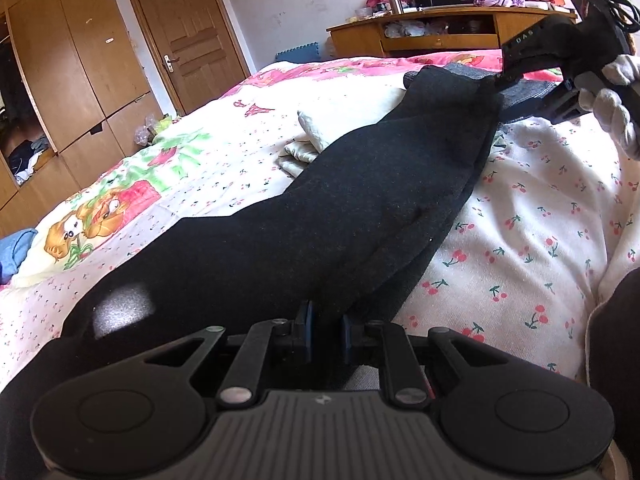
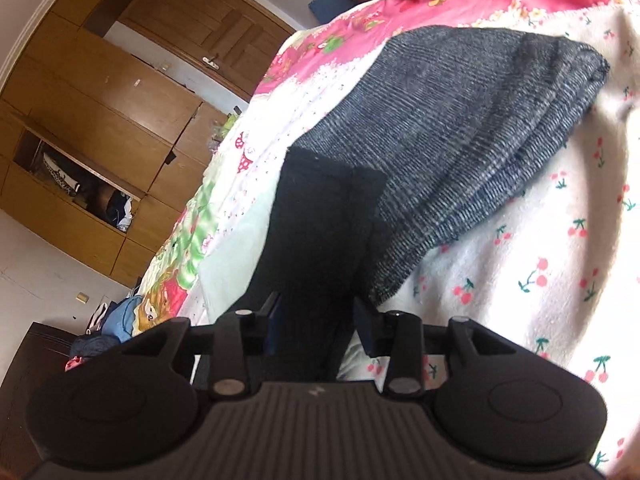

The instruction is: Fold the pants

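Two hand-held grippers, left [image 1: 326, 326] and right [image 2: 316, 322], each clamp pants [image 1: 320, 216] on bed [image 1: 520, 240]; keep fabric taut, edges aligned.

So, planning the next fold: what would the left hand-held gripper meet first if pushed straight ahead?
The left hand-held gripper already grips the black pants; straight ahead lies only more of their cloth, probably.

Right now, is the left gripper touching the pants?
Touching. In the left wrist view, the left gripper has dark pants fabric pinched between its two fingers, and the cloth runs straight out from them across the bed.
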A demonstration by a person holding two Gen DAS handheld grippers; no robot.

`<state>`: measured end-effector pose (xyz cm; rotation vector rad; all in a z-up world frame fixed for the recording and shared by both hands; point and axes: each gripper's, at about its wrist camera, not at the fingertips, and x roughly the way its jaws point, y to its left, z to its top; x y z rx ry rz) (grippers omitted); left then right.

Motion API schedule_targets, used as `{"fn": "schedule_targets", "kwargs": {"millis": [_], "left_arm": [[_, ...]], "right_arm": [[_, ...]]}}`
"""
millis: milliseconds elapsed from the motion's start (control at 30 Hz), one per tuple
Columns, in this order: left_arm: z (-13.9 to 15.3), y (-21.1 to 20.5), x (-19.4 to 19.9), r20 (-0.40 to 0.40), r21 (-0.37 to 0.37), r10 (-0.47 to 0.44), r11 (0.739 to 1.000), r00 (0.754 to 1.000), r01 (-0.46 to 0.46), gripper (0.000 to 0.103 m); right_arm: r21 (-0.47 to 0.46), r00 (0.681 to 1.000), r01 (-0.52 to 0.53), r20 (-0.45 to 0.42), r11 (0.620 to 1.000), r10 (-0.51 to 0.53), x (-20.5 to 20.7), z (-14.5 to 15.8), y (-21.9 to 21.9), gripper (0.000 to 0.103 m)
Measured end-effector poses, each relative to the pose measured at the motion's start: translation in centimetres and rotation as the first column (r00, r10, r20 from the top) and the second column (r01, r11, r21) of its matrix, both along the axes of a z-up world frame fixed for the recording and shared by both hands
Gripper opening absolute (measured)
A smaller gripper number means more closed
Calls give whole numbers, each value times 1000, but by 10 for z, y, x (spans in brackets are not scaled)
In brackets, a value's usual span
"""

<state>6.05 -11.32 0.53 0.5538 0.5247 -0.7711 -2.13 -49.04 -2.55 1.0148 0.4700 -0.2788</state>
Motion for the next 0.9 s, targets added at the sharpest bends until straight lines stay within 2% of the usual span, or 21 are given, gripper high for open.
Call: {"fn": "schedule_targets", "kwargs": {"millis": [133, 367, 467, 533, 800, 900], "left_arm": [[1, 4, 0, 7, 7, 0, 1000, 1000, 0, 33], [1, 6, 4, -3, -1, 13, 1000, 1000, -13, 34], [-1, 5, 4, -5, 4, 15, 1000, 1000, -15, 34], [0, 6, 2, -4, 6, 13, 1000, 1000, -13, 34], [-1, 5, 3, -4, 9, 12, 1000, 1000, -12, 34], [0, 4, 4, -2, 15, 12, 1000, 1000, -12, 34]], "right_arm": [[103, 994, 96, 39, 990, -101, -13, -17, -7, 40], [94, 986, 150, 58, 984, -156, -16, -26, -9, 37], [136, 982, 143, 107, 980, -158, -14, -28, -8, 14], [143, 977, 147, 133, 979, -167, -18, -29, -6, 14], [176, 971, 174, 132, 969, -198, -17, -44, -9, 15], [199, 973, 156, 137, 967, -185, -13, -36, -11, 9]]}}
